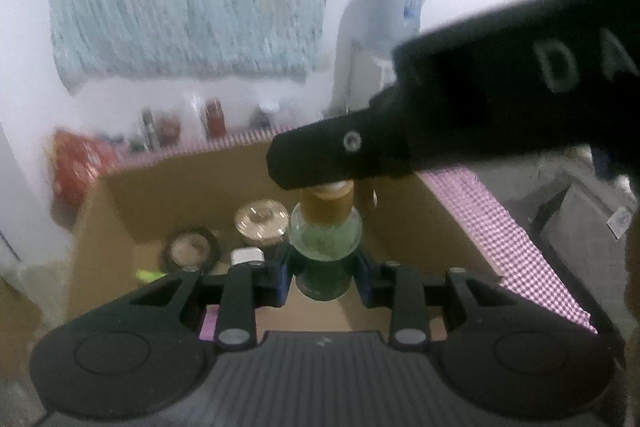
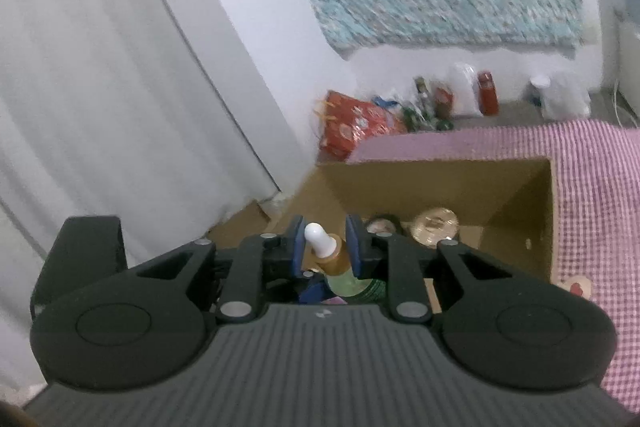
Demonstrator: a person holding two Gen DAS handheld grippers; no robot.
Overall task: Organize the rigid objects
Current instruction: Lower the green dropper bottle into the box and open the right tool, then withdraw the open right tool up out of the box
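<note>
A green glass dropper bottle [image 1: 326,239] with a gold collar and white rubber bulb [image 2: 316,235] hangs upright over an open cardboard box [image 1: 160,195]. My left gripper [image 1: 325,267] is shut on the bottle's green body, one blue pad on each side. My right gripper [image 2: 325,247] comes in from the right in the left wrist view and is shut on the gold collar [image 2: 336,259] at the top. The bottle's green shoulder [image 2: 352,285] shows just below its pads. The base of the bottle is hidden.
Inside the box lie a gold-lidded jar [image 1: 262,217], a dark round item [image 1: 192,247], a white-capped thing [image 1: 246,257] and something yellow-green [image 1: 150,275]. A pink checked cloth [image 2: 592,187] covers the surface beside the box. Red packets and bottles [image 2: 488,93] line the far wall.
</note>
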